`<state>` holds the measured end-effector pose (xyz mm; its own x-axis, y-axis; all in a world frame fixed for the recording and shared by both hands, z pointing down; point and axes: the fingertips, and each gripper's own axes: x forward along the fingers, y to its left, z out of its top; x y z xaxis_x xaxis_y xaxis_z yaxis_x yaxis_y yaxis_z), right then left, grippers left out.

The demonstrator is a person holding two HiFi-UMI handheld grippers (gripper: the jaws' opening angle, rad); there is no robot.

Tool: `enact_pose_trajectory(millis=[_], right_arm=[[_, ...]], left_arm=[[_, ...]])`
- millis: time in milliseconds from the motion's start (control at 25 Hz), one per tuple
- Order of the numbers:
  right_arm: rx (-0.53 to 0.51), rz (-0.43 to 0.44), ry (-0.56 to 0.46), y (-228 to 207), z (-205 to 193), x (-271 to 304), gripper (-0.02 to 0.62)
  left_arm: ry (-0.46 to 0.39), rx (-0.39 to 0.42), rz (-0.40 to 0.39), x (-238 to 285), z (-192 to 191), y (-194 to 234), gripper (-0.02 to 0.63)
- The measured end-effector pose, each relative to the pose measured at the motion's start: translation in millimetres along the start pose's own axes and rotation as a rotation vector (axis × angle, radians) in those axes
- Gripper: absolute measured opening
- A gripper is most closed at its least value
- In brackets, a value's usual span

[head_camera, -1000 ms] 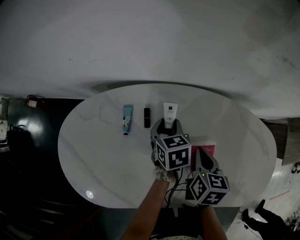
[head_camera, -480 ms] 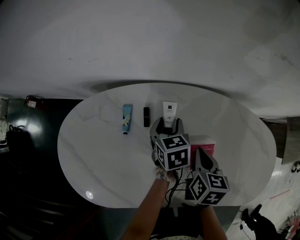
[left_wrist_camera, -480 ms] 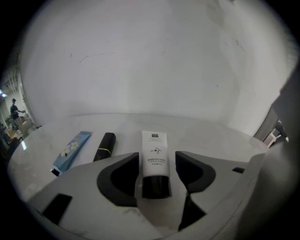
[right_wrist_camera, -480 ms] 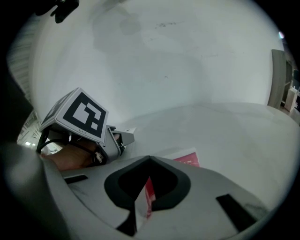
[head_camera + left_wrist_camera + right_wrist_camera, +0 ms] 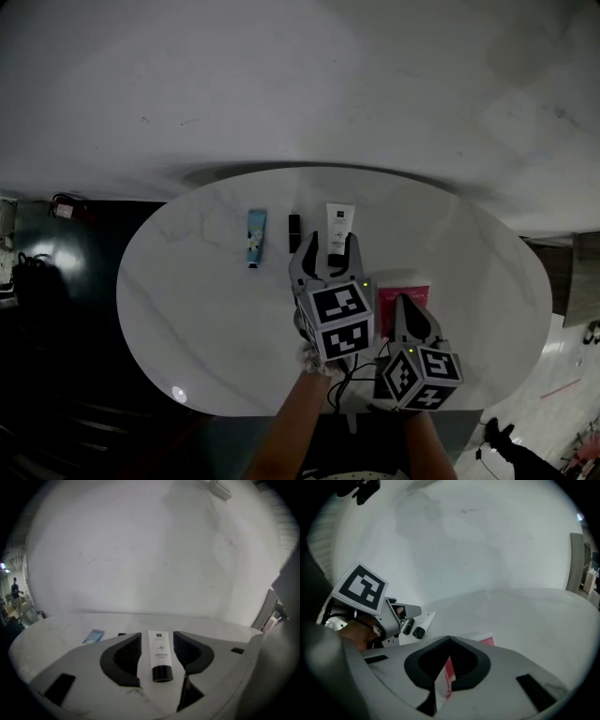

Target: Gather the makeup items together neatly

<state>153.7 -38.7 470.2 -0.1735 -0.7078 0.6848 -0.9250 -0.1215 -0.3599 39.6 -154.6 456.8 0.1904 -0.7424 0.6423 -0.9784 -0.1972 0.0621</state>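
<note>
On the white oval table (image 5: 187, 300) lie a blue tube (image 5: 255, 237), a black lipstick (image 5: 294, 232) and a white tube with a black cap (image 5: 339, 225), side by side. My left gripper (image 5: 328, 246) hovers over the white tube's cap end. Its jaws have just been opening and stand open, and the white tube (image 5: 158, 654) lies on the table between them, untouched. The blue tube (image 5: 94, 636) shows to the left. My right gripper (image 5: 410, 309) is shut, empty, above a pink box (image 5: 403, 296). That pink box (image 5: 487, 641) shows behind its joined tips (image 5: 450, 640).
The table's near edge (image 5: 281, 412) runs just under my forearms. Dark floor and clutter lie beyond the table's left rim. A pale wall rises behind the table (image 5: 140, 550). In the right gripper view the left gripper (image 5: 401, 616) stands to the left.
My left gripper has lifted up off the table above the white tube, which stays where it lay. The right gripper has kept still.
</note>
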Motion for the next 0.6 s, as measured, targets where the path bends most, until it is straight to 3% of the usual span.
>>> enact_pose_trajectory(millis=[320, 480, 600], right_arm=[[-0.018, -0.018, -0.029, -3.2, 4.7, -14.2, -0.006], [-0.009, -0.020, -0.047, -12.2, 3.5, -23.2, -0.007], [0.011, -0.006, -0.076, -19.4, 3.0, -29.7, -0.006]], left_arm=[[-0.097, 0.026, -0.002, -41.9, 13.8, 6.1, 0.073], [-0.115, 0.097, -0.006, -58.8, 8.2, 5.6, 0.038], [-0.096, 0.092, -0.058, -68.3, -6.1, 0.1, 0.038]])
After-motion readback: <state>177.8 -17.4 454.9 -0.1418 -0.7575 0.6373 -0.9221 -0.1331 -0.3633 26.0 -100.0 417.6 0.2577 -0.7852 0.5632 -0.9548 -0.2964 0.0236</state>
